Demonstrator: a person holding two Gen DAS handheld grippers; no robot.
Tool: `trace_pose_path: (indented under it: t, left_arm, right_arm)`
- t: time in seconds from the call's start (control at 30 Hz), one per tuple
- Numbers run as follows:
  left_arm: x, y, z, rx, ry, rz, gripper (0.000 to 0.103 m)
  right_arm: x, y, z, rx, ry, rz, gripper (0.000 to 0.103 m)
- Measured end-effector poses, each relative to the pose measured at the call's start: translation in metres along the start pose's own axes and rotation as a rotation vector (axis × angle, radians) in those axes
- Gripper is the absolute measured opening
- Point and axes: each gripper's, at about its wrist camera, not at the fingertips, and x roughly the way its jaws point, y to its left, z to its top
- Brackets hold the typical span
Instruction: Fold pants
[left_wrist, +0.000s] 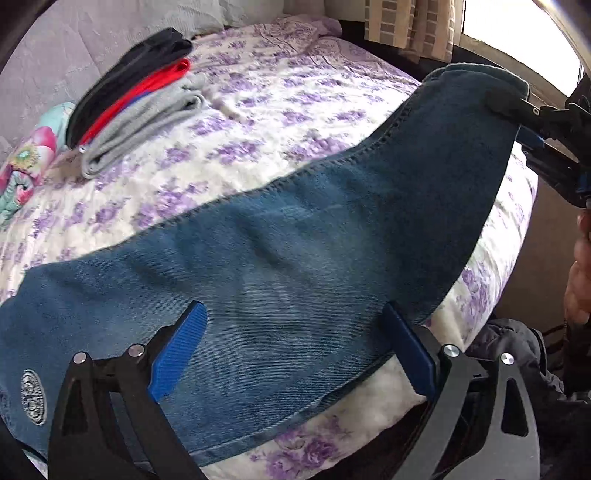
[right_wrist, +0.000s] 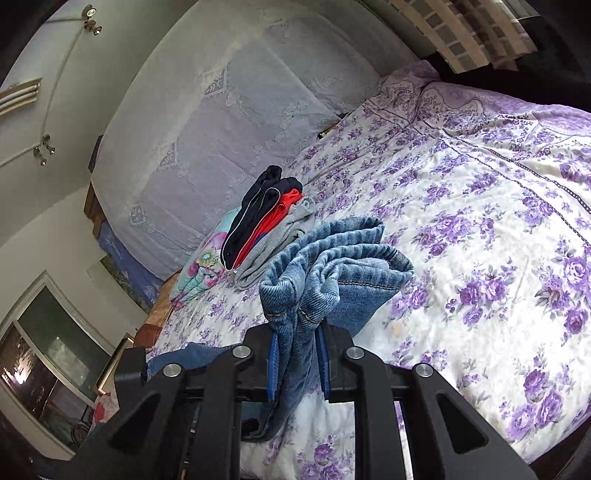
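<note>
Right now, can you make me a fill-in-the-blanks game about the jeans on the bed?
1. The right gripper is shut on the ____ end of the jeans.
2. The left gripper has its jaws ____ over the denim.
3. The bedspread has ____ flowers.
4. In the pile of folded clothes, the red piece lies under a ____ one.

Missing words: hem; open; purple; black

We lose the waistband end of the jeans (left_wrist: 258, 258) past the left wrist view's lower-left edge. Their hems vanish between the right gripper's (right_wrist: 297, 363) blue pads (right_wrist: 273, 365). A hand (left_wrist: 581, 273) is cropped at the right edge, and motion blur softens the folded clothes stack (left_wrist: 129, 99).
</note>
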Motion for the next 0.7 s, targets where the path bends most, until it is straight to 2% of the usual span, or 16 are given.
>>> trace_pose_path:
  t: [0.1,0.17,0.3,0.37,0.47,0.53,0.63,0.7]
  left_arm:
    - [-0.024,0.012,0.004,0.001,-0.071,0.058,0.093]
    - [-0.046,0.034,0.002,-0.056,-0.124,0.089,0.093]
    - [-0.097,0.115,-0.024,-0.293,-0.193,0.179,0.093]
    - [-0.123,0.159,-0.045,-0.437,-0.221,0.226,0.093]
    - [-0.15,0.206,-0.085,-0.603,-0.233,0.312,0.094]
    - [-0.157,0.223,-0.107,-0.678,-0.224,0.329,0.094]
    - [-0.149,0.235,-0.134,-0.766,-0.191,0.301,0.094]
    - [-0.136,0.235,-0.142,-0.79,-0.164,0.282,0.094]
  right_arm:
    - [0.003,0.009,0.005,-0.016,0.003,0.014,0.019]
    - [0.01,0.028,0.012,-0.055,0.015,0.048,0.019]
    - [0.042,0.101,0.015,-0.226,0.091,0.153,0.021]
    - [0.073,0.146,0.004,-0.334,0.165,0.212,0.022]
    - [0.124,0.202,-0.032,-0.473,0.303,0.281,0.022]
    - [0.16,0.229,-0.069,-0.558,0.413,0.295,0.022]
    - [0.212,0.242,-0.129,-0.675,0.585,0.219,0.022]
    - [0.227,0.236,-0.153,-0.713,0.629,0.192,0.022]
